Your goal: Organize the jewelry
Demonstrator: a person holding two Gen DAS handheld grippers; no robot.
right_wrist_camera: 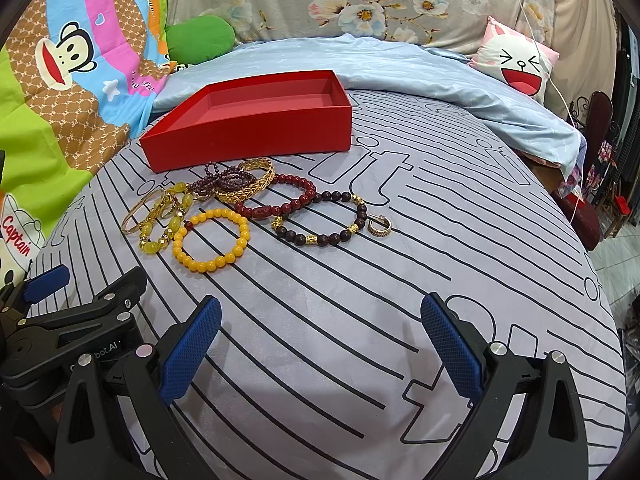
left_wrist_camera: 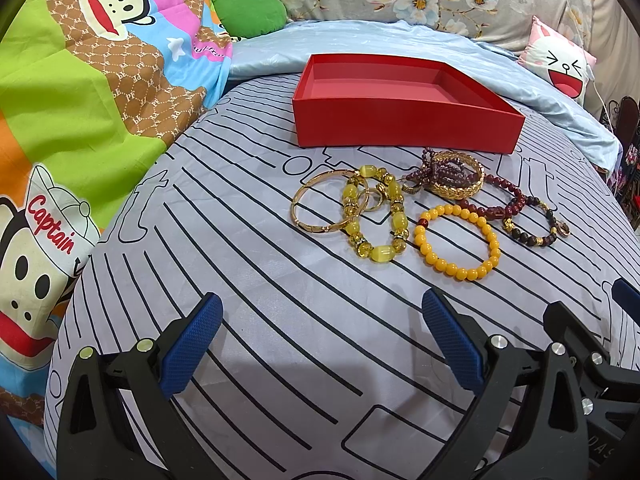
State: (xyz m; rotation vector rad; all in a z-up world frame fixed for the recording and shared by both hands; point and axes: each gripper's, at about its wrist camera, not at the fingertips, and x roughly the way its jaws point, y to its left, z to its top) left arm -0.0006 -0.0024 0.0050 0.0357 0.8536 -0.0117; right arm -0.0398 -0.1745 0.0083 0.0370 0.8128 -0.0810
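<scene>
An empty red box (left_wrist_camera: 404, 120) (right_wrist_camera: 256, 136) sits on the striped bedsheet. In front of it lie several pieces of jewelry: thin gold bangles (left_wrist_camera: 316, 204) (right_wrist_camera: 138, 210), a yellow stone bracelet (left_wrist_camera: 394, 220) (right_wrist_camera: 176, 214), an orange bead bracelet (left_wrist_camera: 458, 270) (right_wrist_camera: 212, 262), a wide gold bangle with purple beads (left_wrist_camera: 456, 178) (right_wrist_camera: 248, 184), a dark red bracelet (right_wrist_camera: 296, 198), a dark bead bracelet (left_wrist_camera: 532, 236) (right_wrist_camera: 320, 238) and a small ring (right_wrist_camera: 378, 227). My left gripper (left_wrist_camera: 322, 322) and right gripper (right_wrist_camera: 320, 320) are open and empty, short of the jewelry.
A cartoon monkey blanket (left_wrist_camera: 80, 100) lies at the left. A light blue quilt (left_wrist_camera: 360, 40), a green cushion (left_wrist_camera: 248, 14) and a white face pillow (right_wrist_camera: 516, 60) lie behind the box. The bed edge drops at the right (right_wrist_camera: 600, 280).
</scene>
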